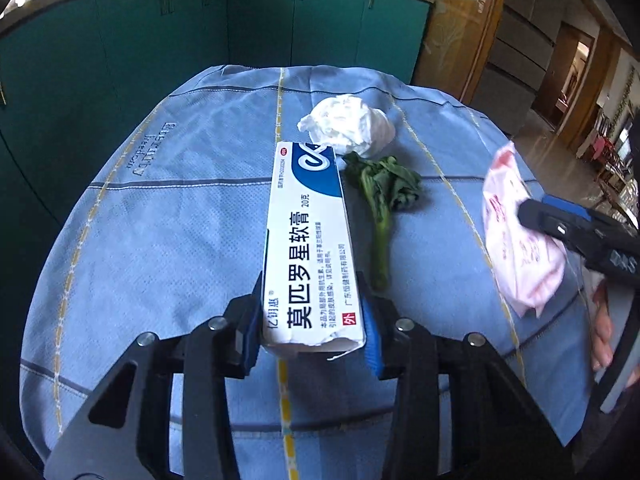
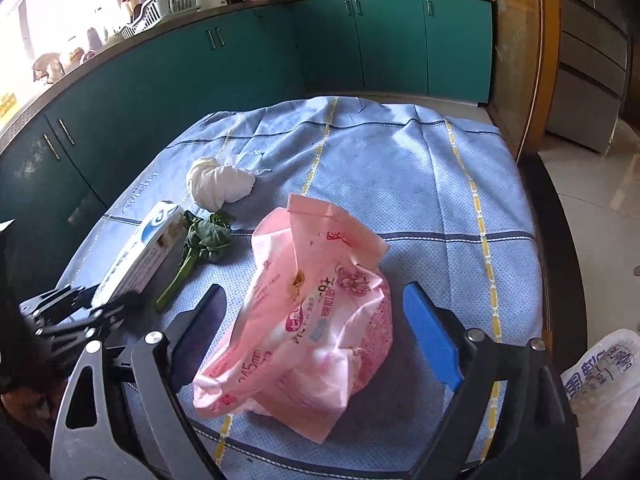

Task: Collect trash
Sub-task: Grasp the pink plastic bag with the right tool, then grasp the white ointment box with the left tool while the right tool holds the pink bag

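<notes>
The ointment box (image 1: 308, 248) lies lengthwise on the blue cloth of the counter (image 1: 168, 208), its torn near end between the pads of my left tongs (image 1: 314, 320), which are gripping it by its two long sides; the pink wrapper (image 2: 304, 320) sits crumpled on the same cloth between the wide-open jaws of my right tongs (image 2: 316, 324), neither pad touching it. To do this well, I judge, I should keep the box squeezed near its end but not crush it, lift it level so the far end does not sweep the green stalk (image 1: 380, 208) just beside it; with the right I should close low on the bulk of the wrapper, not on its loose flap. Beyond both lies the white tissue wad (image 1: 348, 126), near the box's far end. The left view shows my grip on the box and the printed top; the right view alone shows the wrapper's whole shape, the open gap round it, and a white printed bag (image 2: 600, 376) at the counter's right edge, perhaps for the trash.
</notes>
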`<act>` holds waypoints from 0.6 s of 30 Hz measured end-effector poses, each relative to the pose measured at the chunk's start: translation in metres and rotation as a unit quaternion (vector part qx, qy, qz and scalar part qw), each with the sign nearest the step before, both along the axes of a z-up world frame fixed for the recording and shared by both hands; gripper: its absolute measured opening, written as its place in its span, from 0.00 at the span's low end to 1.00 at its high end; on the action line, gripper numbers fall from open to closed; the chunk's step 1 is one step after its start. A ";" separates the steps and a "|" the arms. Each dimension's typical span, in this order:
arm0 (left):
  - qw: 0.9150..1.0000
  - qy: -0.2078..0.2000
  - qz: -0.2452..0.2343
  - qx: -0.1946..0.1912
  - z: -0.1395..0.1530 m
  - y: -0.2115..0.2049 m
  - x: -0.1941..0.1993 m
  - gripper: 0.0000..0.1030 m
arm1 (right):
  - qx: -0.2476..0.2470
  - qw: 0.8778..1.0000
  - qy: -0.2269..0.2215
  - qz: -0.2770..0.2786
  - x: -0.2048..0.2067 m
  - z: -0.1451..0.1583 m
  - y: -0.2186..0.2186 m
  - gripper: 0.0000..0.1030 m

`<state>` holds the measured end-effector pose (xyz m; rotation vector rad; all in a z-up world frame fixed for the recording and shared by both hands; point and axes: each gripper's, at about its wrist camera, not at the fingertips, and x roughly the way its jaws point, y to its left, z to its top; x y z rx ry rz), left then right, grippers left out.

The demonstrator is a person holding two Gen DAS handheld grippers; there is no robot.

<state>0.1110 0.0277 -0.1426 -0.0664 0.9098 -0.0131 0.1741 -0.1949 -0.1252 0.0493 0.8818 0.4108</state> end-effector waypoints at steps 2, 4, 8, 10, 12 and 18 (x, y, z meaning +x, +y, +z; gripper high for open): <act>1.000 0.003 -0.014 -0.002 0.003 -0.003 -0.013 0.40 | -0.017 1.000 0.008 -0.008 0.003 -0.005 0.005 0.86; 1.000 0.009 -0.029 -0.002 0.004 -0.004 -0.024 0.41 | -0.026 1.000 0.015 -0.006 0.005 -0.010 0.010 0.86; 0.999 0.006 -0.041 0.004 0.007 -0.005 -0.036 0.45 | -0.035 0.999 0.017 0.003 0.004 -0.013 0.017 0.85; 0.999 -0.001 -0.037 0.006 0.009 -0.002 -0.038 0.56 | -0.038 0.999 0.012 0.013 0.002 -0.013 0.021 0.85; 1.000 -0.005 -0.026 0.006 0.009 0.000 -0.036 0.64 | -0.042 0.999 0.005 0.022 0.000 -0.014 0.026 0.85; 1.000 0.001 -0.022 -0.010 0.005 -0.001 -0.030 0.71 | -0.044 0.997 0.000 0.058 -0.007 -0.013 0.040 0.60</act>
